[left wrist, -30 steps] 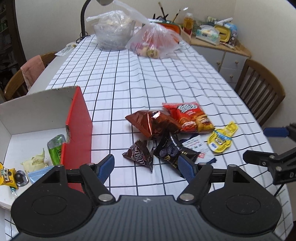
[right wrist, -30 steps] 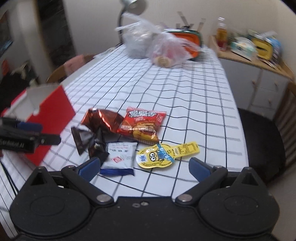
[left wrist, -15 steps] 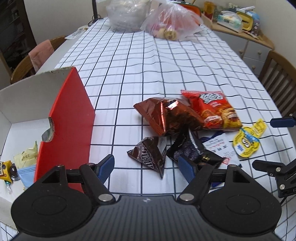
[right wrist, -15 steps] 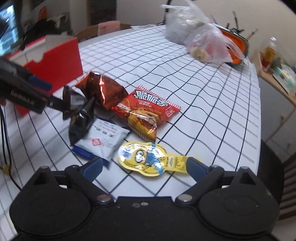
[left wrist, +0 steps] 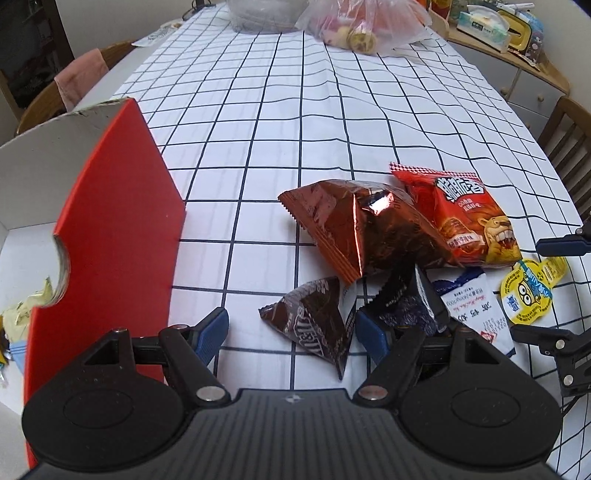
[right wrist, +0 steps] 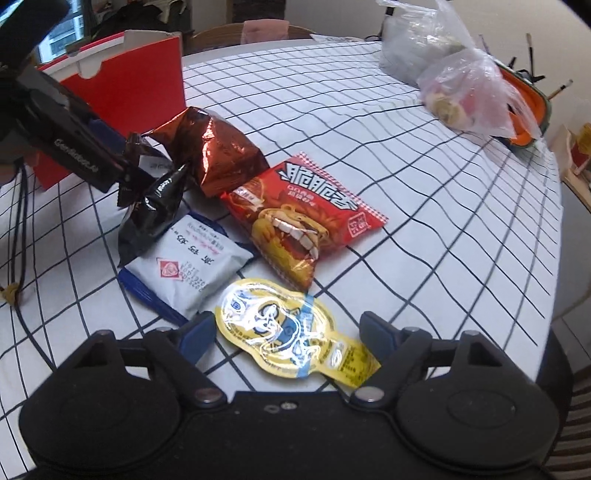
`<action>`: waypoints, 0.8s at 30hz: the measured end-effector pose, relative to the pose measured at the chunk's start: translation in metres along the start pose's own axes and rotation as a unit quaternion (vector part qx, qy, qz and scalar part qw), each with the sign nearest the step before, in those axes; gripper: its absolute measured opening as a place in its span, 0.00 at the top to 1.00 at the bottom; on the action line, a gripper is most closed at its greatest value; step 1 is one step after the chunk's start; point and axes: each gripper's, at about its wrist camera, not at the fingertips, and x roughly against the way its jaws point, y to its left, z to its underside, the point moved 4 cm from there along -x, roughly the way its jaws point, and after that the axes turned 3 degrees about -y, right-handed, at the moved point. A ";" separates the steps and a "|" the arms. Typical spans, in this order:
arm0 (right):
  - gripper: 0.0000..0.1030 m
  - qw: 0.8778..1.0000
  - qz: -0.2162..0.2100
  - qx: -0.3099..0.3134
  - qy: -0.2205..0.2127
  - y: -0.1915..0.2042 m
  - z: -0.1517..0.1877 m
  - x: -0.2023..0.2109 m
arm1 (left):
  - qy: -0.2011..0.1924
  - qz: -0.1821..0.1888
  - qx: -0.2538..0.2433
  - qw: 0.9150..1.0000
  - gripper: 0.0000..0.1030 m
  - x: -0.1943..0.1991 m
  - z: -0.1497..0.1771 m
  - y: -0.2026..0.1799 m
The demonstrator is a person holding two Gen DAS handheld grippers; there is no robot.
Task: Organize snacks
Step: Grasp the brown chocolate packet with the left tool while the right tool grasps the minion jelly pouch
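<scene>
A pile of snacks lies on the checked tablecloth: a brown M&M's packet (left wrist: 314, 325), a copper foil bag (left wrist: 354, 232), a red lion chip bag (left wrist: 469, 218), a black packet (left wrist: 402, 295), a white-and-blue packet (right wrist: 188, 258) and a yellow minion pouch (right wrist: 284, 328). My left gripper (left wrist: 291, 328) is open, its jaws on either side of the M&M's packet. My right gripper (right wrist: 288, 332) is open around the yellow pouch. A red-and-white box (left wrist: 110, 221) stands at the left with a few snacks inside.
Two plastic bags (left wrist: 362, 22) sit at the table's far end. Wooden chairs (left wrist: 569, 140) stand to the right and far left. A sideboard (left wrist: 517, 48) with clutter is at the back right. The table edge runs close behind the yellow pouch.
Both grippers have moved down and in toward the snack pile. The left one has closed in on the M&M's packet, the right one on the yellow pouch. Both stay open.
</scene>
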 end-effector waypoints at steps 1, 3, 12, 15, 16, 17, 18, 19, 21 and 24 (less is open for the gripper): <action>0.20 1.000 -0.004 -0.002 -0.001 -0.001 0.000 -0.001 | 0.002 0.001 -0.001 1.000 0.27 -0.002 -0.001 0.000; 0.21 1.000 -0.011 -0.008 -0.001 -0.003 0.000 -0.001 | 0.006 0.006 0.001 1.000 0.27 -0.004 -0.001 0.000; 0.34 0.999 -0.023 -0.029 -0.011 0.000 0.003 0.004 | 0.005 0.015 -0.004 1.000 0.34 -0.008 -0.004 -0.002; 0.35 0.999 -0.013 -0.037 -0.012 0.002 0.005 0.005 | 0.003 0.012 -0.012 1.000 0.41 -0.006 -0.002 -0.004; 0.35 0.999 -0.008 -0.041 -0.013 0.004 0.006 0.006 | 0.001 0.012 -0.015 1.000 0.45 -0.005 -0.001 -0.005; 0.35 0.999 -0.003 -0.048 -0.013 0.004 0.007 0.007 | -0.001 0.014 -0.018 1.000 0.47 -0.003 0.000 -0.004; 0.35 0.998 0.002 -0.054 -0.014 0.005 0.007 0.007 | -0.002 0.013 -0.020 1.000 0.49 -0.003 0.000 -0.005; 0.35 0.998 0.006 -0.056 -0.014 0.007 0.008 0.008 | -0.002 0.016 -0.020 1.000 0.52 -0.002 0.001 -0.004; 0.35 0.998 0.018 -0.062 -0.014 0.009 0.009 0.010 | -0.004 0.016 -0.021 1.000 0.55 -0.001 0.001 -0.003; 0.35 0.997 0.035 -0.073 -0.011 0.012 0.012 0.013 | -0.005 0.016 -0.021 1.000 0.56 0.000 0.003 -0.002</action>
